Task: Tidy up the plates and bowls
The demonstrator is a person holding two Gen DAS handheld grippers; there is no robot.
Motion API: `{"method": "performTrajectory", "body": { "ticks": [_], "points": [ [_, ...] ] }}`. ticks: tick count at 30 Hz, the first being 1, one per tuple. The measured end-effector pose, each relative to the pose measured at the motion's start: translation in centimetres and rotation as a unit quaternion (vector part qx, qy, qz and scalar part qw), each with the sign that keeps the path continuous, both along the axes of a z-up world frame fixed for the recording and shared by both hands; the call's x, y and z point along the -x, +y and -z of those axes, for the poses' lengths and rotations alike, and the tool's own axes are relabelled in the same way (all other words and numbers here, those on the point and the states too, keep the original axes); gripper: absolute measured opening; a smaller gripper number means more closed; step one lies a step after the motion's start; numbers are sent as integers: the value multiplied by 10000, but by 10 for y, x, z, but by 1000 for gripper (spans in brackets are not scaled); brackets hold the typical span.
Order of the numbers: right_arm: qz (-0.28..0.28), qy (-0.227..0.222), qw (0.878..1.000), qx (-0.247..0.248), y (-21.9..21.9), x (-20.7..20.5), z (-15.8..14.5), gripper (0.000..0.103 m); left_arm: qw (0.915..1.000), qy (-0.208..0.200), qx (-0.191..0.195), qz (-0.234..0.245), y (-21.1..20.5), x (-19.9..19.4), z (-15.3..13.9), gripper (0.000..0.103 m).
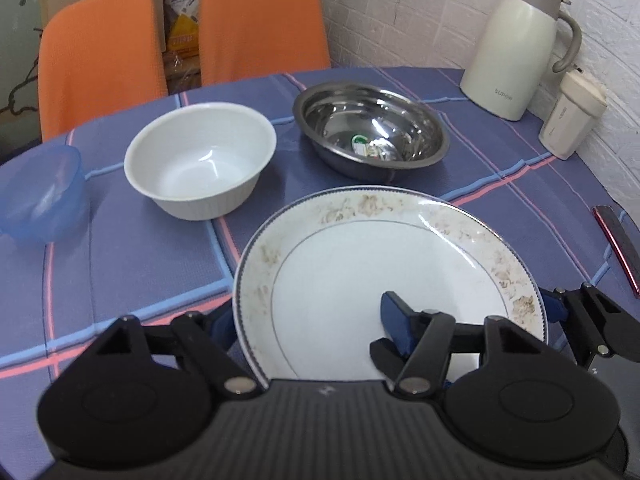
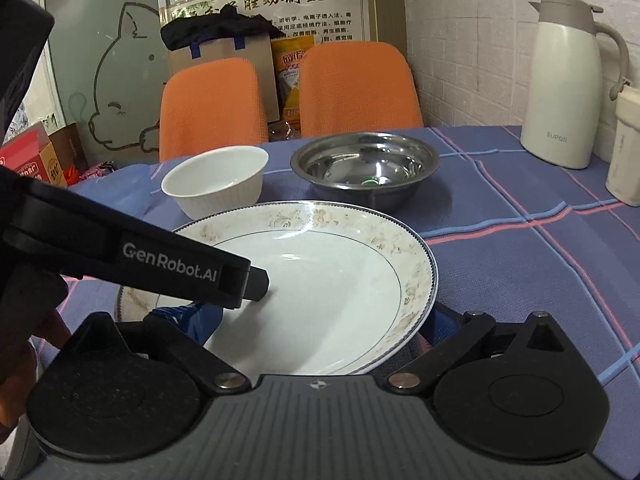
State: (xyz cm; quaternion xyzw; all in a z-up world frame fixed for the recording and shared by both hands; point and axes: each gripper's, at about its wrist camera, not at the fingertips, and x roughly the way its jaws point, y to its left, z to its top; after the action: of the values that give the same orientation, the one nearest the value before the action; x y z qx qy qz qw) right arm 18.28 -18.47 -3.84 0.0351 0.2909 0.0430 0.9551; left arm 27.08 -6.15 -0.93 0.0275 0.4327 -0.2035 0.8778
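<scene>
A large white plate [image 1: 360, 264] [image 2: 320, 276] with a faded floral rim fills the near table. My left gripper [image 1: 310, 324] is open. Its left pad is tucked under the plate's left rim and its right finger [image 1: 396, 316] lies on the plate's inside. My right gripper [image 2: 316, 316] is also open, with its left pad [image 2: 192, 320] over the plate and its right one hidden under the right rim. The left gripper's finger [image 2: 256, 280] reaches across the plate. Behind stand a white bowl [image 1: 200, 160] [image 2: 218, 182], a steel bowl [image 1: 372, 128] [image 2: 366, 164] and a blue translucent bowl [image 1: 40, 196].
The round table [image 1: 120, 272] has a purple checked cloth. A cream thermos jug [image 1: 516, 48] and a tumbler [image 1: 572, 116] stand by the brick wall at the right. A dark red-edged object [image 1: 616, 248] lies at the right edge. Two orange chairs [image 1: 260, 20] stand behind.
</scene>
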Motion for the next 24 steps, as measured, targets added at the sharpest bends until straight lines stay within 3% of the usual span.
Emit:
{"method": "performTrajectory", "body": {
  "ticks": [3,11,18,24],
  "points": [
    [-51,-169,9998,82,8,10,-8,89,9996,-289,13,1,4,14,-14,64],
    [-402,-454,9982,22,41,44,-29,89,9980,-487,182,-361,47,53,-37,64],
    [-1265,-547,9904,-83,103,92,-31,89,9918,-678,145,-1077,121,124,-45,64],
    [-1977,-341,9795,-167,154,119,-18,89,9799,-683,-114,-1872,182,184,-34,63]
  ]
}}
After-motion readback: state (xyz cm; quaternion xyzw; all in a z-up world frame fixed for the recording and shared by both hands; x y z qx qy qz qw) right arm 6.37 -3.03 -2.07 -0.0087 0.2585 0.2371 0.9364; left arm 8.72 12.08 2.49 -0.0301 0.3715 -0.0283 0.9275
